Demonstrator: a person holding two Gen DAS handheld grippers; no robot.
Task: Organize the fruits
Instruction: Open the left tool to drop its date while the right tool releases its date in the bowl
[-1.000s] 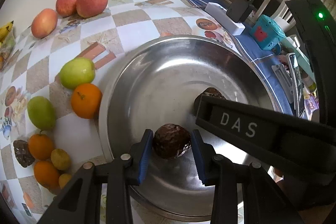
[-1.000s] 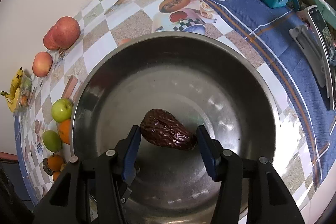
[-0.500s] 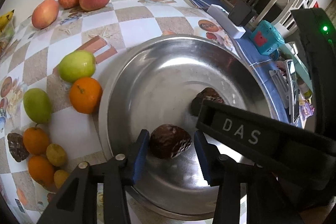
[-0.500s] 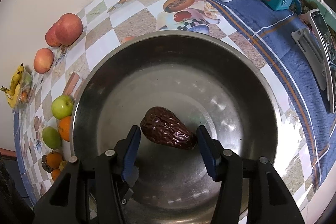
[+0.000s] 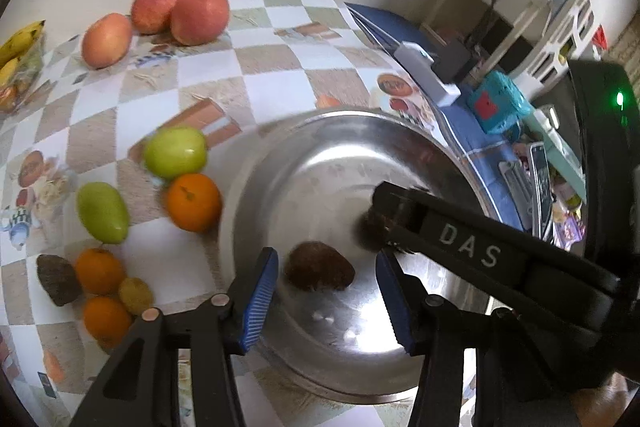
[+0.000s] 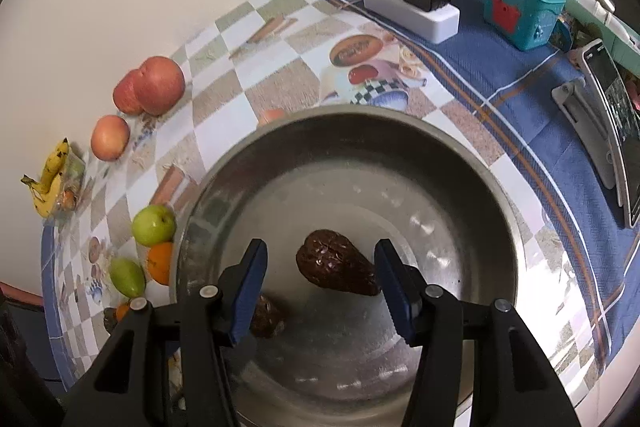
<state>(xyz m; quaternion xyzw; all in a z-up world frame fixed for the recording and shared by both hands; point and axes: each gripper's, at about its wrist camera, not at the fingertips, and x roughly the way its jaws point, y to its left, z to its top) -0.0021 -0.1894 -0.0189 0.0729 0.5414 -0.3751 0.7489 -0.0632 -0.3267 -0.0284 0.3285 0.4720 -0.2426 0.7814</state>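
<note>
Both claws hang over the steel bowl (image 6: 496,187) on the checkered table (image 5: 132,107), each with a dark, wrinkled avocado between its blue pads. The left claw (image 5: 326,291) is opening: its pads stand clear on both sides of the rounder avocado (image 5: 319,266), which rests on the bowl floor and looks released. To finish this drop well, let the pads go wider before lifting, then rise straight so neither pad nudges the fruit into a roll. The right claw (image 6: 322,281) is moderately wide around the pear-shaped avocado (image 6: 336,269); its right pad looks to be at or against the narrow end while the left pad stands apart, so I cannot call it a grip, and the fruit appears to lie on the bowl floor. That avocado's long axis runs diagonally in the right wrist view, with the fat end up and left, the tapered end down and right toward the right pad. The apples (image 5: 200,15), oranges (image 5: 194,202) and green fruits (image 5: 175,151) are outside the bowl, left of it, so most of the sorting remains.
</note>
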